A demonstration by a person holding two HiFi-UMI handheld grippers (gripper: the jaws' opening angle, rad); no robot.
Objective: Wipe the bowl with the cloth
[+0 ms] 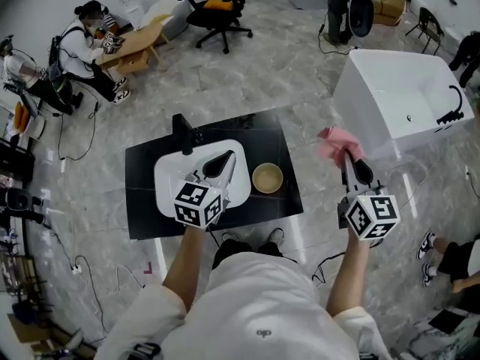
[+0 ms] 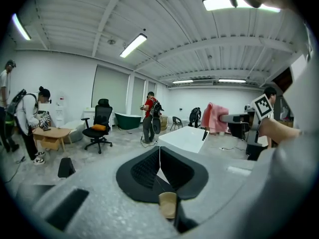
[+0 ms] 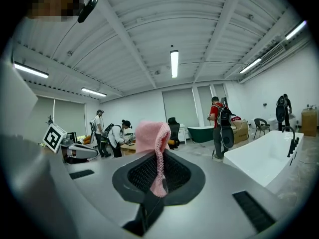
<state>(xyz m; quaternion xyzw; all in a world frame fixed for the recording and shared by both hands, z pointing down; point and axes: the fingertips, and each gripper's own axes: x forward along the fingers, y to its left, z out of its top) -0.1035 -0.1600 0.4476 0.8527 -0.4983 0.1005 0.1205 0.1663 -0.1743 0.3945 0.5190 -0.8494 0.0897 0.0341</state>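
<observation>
While the right tongs (image 1: 349,158) (image 3: 159,169) are closed on the pink knitted cloth (image 1: 337,142) (image 3: 152,136) and hold it in the air to the right of the black bench (image 1: 142,205), past its edge, the left tongs (image 1: 225,159) (image 2: 159,157) are closed with nothing between them, above the white rounded tray (image 1: 168,178). The small round tan bowl (image 1: 268,178) stands on the bench just beside the right side of the tray, apart from both tongs

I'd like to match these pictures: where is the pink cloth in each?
Head view: pink cloth right of centre, in the right gripper.
Left gripper view: pink cloth right of centre, midway up.
Right gripper view: pink cloth centre, between the jaws.
Shared landmark: white bathtub.
</observation>
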